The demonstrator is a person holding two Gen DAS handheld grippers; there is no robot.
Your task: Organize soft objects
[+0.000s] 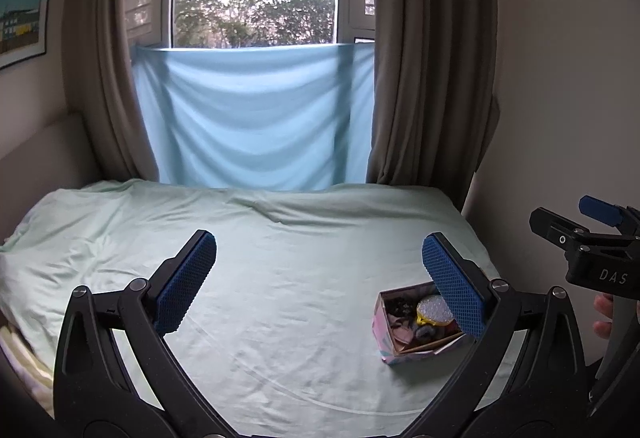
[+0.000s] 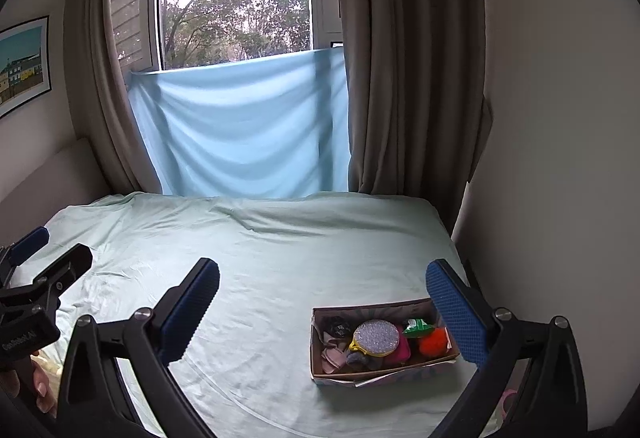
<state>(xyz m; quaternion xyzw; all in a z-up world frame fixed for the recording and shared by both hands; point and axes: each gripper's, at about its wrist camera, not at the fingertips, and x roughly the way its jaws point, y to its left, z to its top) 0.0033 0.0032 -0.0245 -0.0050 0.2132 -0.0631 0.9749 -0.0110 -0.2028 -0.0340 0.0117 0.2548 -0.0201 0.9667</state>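
Observation:
A small cardboard box [image 2: 320, 348] with a pink and blue patterned outside sits on the pale green bed sheet [image 2: 260, 258] near the bed's right side. Inside lie several soft items: a round glittery silver pouch [image 2: 375, 336] with yellow trim, an orange pompom [image 2: 433, 341], a green piece [image 2: 416, 326], pink and dark bits. My right gripper [image 2: 322, 300] hovers open above and short of the box, nothing between its blue pads. My left gripper [image 1: 319, 270] is open too, empty, with the box [image 1: 384, 322] by its right finger. Each gripper shows at the edge of the other's view.
A light blue cloth [image 1: 256, 118] hangs over the window's lower half behind the bed, between brown curtains [image 1: 424, 78]. A white wall [image 2: 560, 158] runs close along the bed's right side. A padded headboard [image 1: 40, 154] and framed picture [image 1: 24, 14] are left. A hand's fingers [image 1: 604, 314] show.

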